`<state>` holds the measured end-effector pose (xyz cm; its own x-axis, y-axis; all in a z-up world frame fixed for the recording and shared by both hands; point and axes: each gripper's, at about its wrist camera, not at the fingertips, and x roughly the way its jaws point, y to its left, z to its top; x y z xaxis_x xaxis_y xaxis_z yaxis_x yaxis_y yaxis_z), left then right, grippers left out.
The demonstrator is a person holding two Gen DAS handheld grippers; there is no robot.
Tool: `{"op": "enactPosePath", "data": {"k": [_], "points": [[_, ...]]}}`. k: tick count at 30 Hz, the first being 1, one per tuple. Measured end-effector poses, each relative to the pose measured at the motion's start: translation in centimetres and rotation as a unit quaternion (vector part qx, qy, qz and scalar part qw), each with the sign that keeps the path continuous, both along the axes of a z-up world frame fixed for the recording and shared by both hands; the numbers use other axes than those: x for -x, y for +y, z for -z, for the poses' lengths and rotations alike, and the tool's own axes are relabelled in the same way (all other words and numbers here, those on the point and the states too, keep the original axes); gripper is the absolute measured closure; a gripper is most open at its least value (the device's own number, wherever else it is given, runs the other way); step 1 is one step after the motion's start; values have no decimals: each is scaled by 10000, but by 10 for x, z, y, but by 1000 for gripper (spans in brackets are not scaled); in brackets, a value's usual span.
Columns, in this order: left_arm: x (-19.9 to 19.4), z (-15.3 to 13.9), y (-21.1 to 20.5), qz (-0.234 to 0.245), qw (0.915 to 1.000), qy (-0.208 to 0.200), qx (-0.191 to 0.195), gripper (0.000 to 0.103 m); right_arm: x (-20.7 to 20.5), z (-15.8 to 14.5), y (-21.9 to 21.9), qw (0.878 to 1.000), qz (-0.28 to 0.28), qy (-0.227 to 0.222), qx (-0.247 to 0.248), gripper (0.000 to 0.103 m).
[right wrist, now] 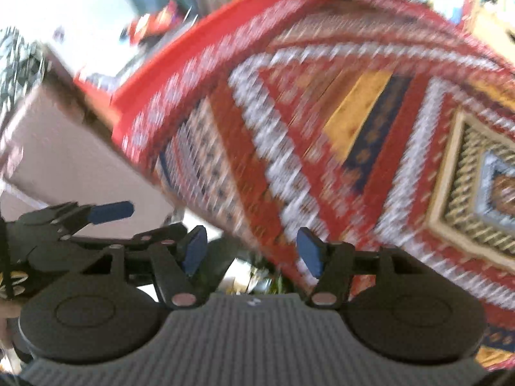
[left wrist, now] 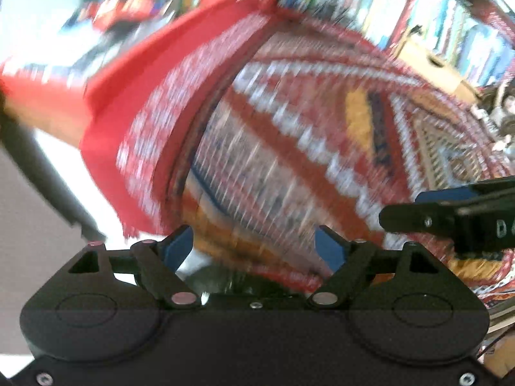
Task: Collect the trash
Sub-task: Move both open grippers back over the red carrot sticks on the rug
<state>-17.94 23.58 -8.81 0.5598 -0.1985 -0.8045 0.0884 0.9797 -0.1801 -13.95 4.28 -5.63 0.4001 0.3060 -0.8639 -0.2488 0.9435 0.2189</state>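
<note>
Trash is showing in neither blurred view, so direction cannot be judged; left gripper (left wrist: 254,246) and right gripper (right wrist: 251,252) are hanging side by side, fingers released (nothing between them), over patterned rug (right wrist: 322,128).

Each wrist camera looks steeply down along its own blue-padded fingers from above the floor. Both share the red patterned rug (left wrist: 289,148), and each glimpses the other gripper beside it.
</note>
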Motion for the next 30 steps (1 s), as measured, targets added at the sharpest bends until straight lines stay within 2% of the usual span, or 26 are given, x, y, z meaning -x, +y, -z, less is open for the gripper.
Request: {"op": "enactPosePath", "data": {"k": [7, 10, 13, 20, 24, 30], "points": [[-53, -60, -40, 287, 9982, -534, -5, 16, -42, -52, -54, 9959, 647, -629, -84, 29], [-80, -73, -62, 358, 9974, -626, -20, 16, -61, -64, -80, 9929, 848, -837, -44, 29], [-108, -82, -78, 313, 9975, -611, 139, 16, -77, -73, -101, 9894, 993, -1050, 126, 29], [-197, -85, -102, -18, 9978, -234, 628, 16, -122, -67, -131, 9852, 751, -1350, 745, 27], [-253, -80, -122, -122, 9980, -24, 624, 16, -151, -58, -141, 9828, 561, -1484, 945, 26], [-327, -55, -158, -260, 9965, 459, 651, 16, -194, -39, -159, 9829, 405, -1521, 952, 25]]}}
